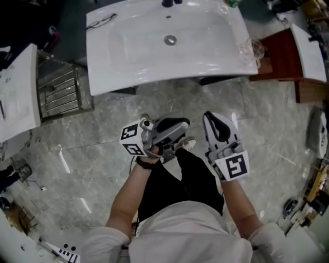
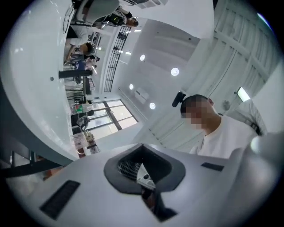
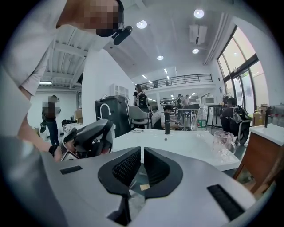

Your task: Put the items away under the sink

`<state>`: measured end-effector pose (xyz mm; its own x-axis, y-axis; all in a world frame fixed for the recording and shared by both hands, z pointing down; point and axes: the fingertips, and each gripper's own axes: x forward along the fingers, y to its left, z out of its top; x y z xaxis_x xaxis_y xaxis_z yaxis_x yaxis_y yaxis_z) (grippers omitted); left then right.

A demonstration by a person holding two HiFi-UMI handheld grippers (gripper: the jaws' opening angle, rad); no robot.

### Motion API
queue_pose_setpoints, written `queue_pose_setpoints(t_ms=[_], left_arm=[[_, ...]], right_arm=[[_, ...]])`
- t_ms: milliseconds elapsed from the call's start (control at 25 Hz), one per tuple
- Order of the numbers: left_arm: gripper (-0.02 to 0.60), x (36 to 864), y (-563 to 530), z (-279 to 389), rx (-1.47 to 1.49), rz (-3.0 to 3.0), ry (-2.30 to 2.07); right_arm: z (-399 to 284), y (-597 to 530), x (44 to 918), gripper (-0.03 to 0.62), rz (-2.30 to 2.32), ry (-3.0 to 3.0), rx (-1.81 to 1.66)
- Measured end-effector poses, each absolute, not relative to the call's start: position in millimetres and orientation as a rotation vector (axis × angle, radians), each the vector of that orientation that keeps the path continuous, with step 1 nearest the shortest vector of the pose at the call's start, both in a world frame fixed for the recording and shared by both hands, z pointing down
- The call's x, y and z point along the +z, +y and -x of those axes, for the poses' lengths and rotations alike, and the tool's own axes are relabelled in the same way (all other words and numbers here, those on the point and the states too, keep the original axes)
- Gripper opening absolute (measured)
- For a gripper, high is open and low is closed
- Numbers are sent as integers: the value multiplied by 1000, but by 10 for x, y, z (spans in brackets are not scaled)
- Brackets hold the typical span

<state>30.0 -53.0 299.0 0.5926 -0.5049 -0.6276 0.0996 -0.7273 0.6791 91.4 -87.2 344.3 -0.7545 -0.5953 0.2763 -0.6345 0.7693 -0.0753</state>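
A white sink [image 1: 154, 61] stands ahead of me, its black faucet [image 1: 172, 2] at the far rim. A clear glass mug [image 1: 252, 49] sits on the sink's right edge and a pair of eyeglasses [image 1: 101, 21] on its left corner. Both grippers hang over the floor in front of the sink, above the person's legs. My left gripper [image 1: 185, 124] is shut with nothing in it and tilts up toward the ceiling. My right gripper [image 1: 211, 116] is shut and empty too; it faces the sink [image 3: 186, 142], the mug [image 3: 223, 142] and the left gripper [image 3: 88, 137].
A metal rack [image 1: 61, 92] and a white counter [image 1: 18, 92] stand at the left. A brown wooden cabinet [image 1: 280, 56] adjoins the sink's right side. The floor [image 1: 92, 169] is grey marble. A plastic bottle [image 3: 202, 117] stands on the far side of the sink.
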Motion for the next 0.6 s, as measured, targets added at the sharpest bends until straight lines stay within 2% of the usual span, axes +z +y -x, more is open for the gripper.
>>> queue_pose_setpoints(t_ms=[200, 600], left_arm=[[2, 2580, -411, -368, -1098, -2201, -207], [2, 2069, -424, -240, -1093, -2401, -465]], right_arm=[[-882, -806, 3145, 46, -975, -2770, 229], [-880, -753, 2645, 46, -992, -2822, 161]])
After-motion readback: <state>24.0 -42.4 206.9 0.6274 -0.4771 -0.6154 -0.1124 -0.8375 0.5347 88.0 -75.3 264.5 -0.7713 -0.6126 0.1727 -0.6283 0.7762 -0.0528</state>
